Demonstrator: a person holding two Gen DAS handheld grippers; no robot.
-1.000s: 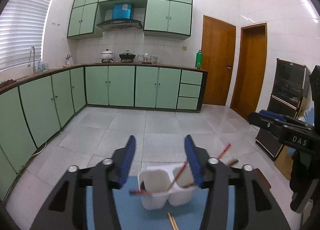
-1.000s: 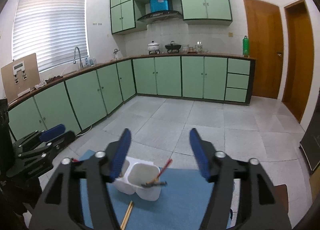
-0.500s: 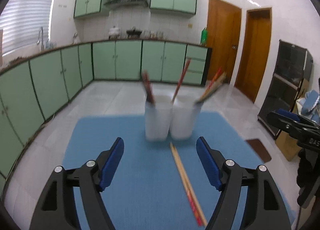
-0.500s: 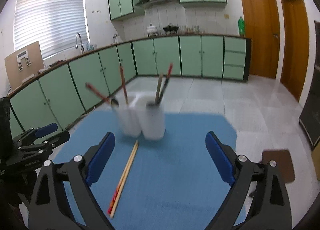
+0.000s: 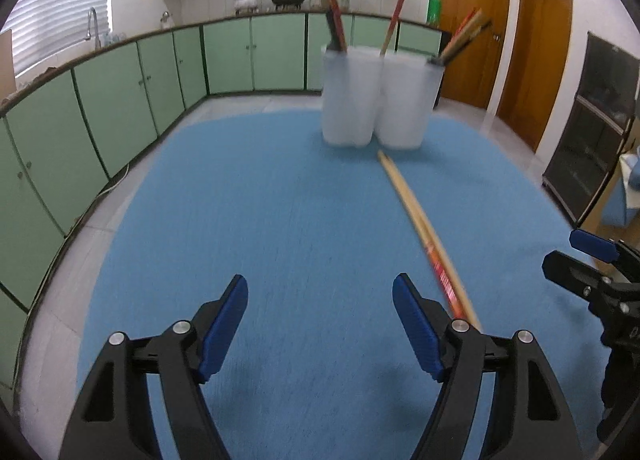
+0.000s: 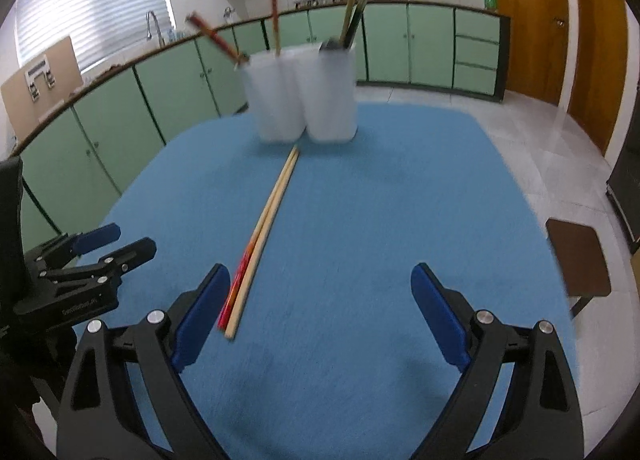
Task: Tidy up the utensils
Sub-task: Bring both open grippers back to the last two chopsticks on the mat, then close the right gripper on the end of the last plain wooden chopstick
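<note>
Chopsticks (image 6: 264, 226), pale wood with red ends, flat on blue mat (image 6: 380, 220); both grippers' fingers apart, empty.

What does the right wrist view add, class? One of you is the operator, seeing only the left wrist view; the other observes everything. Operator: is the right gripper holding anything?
Observer: No. The right gripper is open and grips nothing.
Operator: Where do the loose chopsticks end near us?
Observer: The chopsticks end right next to the right gripper's left finger.
Operator: Anything beyond the table's right side?
Observer: A brown stool stands just off the blue mat.
</note>
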